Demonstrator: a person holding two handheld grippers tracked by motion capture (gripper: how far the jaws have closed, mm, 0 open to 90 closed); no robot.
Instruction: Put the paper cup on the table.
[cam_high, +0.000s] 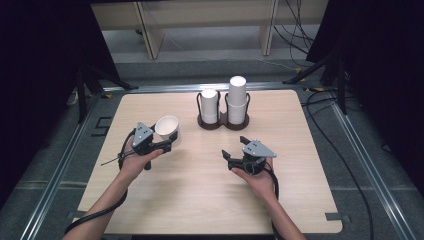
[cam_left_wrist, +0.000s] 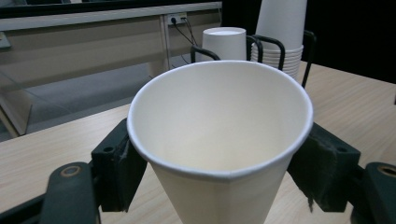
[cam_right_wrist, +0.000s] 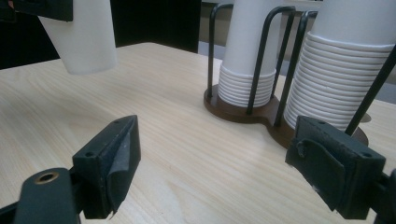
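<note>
The left gripper (cam_high: 167, 145) pinches the paper cup (cam_high: 167, 129) upright for carrying; the right gripper (cam_high: 233, 148) waits spread above the desk (cam_high: 200, 200).

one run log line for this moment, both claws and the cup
left claw: shut on paper cup, upright, off table | right claw: open, empty, low over table | cup holder: two stacks

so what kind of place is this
Probably a lab or recording room set up for handling tests: a bare wooden table on a metal frame, black curtains at both sides, loose cables on the floor, and plain benches behind.
</note>
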